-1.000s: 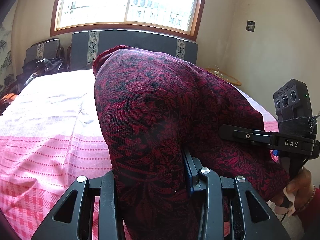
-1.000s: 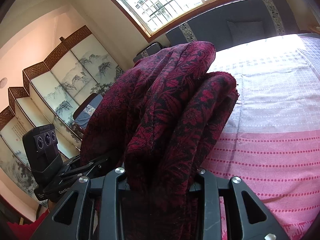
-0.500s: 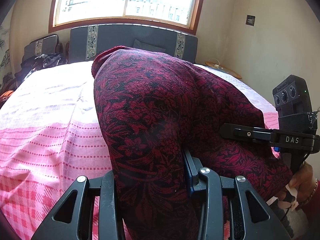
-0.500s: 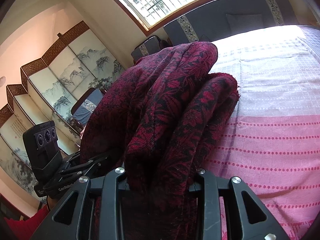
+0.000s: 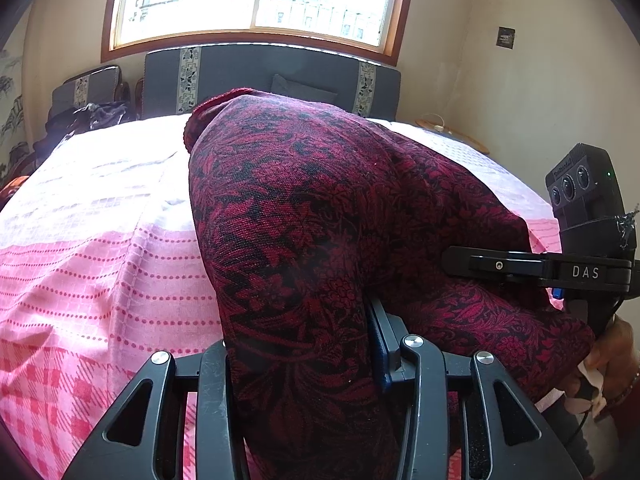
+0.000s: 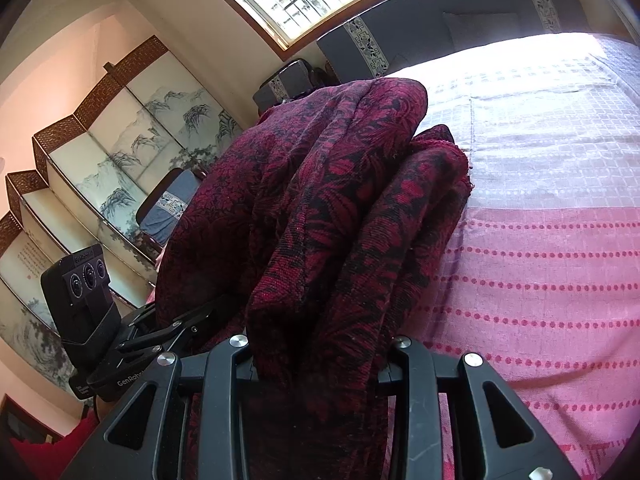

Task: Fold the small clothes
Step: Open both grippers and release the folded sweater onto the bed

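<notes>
A dark red and black floral garment (image 5: 320, 220) hangs bunched over both grippers, above the pink bed (image 5: 100, 260). My left gripper (image 5: 304, 364) is shut on one part of it; cloth covers the fingertips. My right gripper (image 6: 320, 356) is shut on another bunched part of the garment (image 6: 340, 220), fingertips hidden too. In the left wrist view the right gripper (image 5: 520, 268) shows at the right edge, pressed into the cloth. In the right wrist view the left gripper (image 6: 132, 344) shows at the lower left, under the cloth.
The bed has a pink and white checked sheet (image 6: 540, 260). A dark headboard (image 5: 272, 76) stands under the window. A painted folding screen (image 6: 100, 168) stands to the left. Dark clothes (image 5: 88, 116) lie beside the bed's far left corner.
Both grippers keep hold of the garment and tilt down a little toward the bed; more of the sheet shows below the cloth.
</notes>
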Action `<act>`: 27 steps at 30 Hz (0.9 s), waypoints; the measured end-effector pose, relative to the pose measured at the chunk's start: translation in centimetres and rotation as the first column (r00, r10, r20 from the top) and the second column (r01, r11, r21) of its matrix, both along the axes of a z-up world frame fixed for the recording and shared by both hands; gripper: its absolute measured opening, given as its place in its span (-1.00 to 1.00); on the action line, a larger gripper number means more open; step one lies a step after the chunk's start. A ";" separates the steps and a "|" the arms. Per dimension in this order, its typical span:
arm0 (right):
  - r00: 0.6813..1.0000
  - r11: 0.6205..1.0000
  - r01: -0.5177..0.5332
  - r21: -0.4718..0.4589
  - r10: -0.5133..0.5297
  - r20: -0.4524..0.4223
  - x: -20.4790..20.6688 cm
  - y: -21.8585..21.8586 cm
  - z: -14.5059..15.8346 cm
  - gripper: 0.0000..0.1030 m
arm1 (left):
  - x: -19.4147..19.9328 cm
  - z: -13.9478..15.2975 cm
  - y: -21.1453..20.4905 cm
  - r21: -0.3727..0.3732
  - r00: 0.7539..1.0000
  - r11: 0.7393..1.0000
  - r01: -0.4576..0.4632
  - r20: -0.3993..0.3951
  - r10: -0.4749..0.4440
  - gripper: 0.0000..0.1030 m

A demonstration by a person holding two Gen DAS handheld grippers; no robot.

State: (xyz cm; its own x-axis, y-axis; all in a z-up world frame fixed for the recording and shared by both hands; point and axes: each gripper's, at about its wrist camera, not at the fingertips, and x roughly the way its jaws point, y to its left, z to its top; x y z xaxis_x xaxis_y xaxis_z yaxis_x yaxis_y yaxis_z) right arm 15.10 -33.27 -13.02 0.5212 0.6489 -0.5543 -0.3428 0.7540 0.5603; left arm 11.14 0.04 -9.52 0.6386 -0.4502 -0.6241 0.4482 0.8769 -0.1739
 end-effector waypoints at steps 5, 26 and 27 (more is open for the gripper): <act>1.000 1.000 0.009 -0.018 -0.009 -0.012 -0.1 0.3 -0.2 -0.37 | -0.2 -0.3 -0.2 0.016 1.000 1.000 -0.020 0.005 0.020 -0.08; 0.961 0.957 0.215 -0.197 -0.171 0.218 -6.8 1.2 2.4 0.28 | -3.6 1.0 0.0 0.169 0.932 0.934 -0.314 0.241 0.270 0.89; 0.951 0.950 0.227 -0.214 -0.169 0.257 -7.8 1.5 3.2 0.29 | -3.9 1.5 0.0 0.166 0.923 0.929 -0.332 0.260 0.284 0.91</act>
State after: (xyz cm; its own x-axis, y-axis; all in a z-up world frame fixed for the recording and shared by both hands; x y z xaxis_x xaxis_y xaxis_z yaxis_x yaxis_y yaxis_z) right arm 7.29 -31.75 -9.85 0.7585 0.3832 -0.5270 -0.2720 0.9211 0.2784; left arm 7.21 0.01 -8.01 0.8603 -0.0873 -0.5023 0.1561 0.9830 0.0965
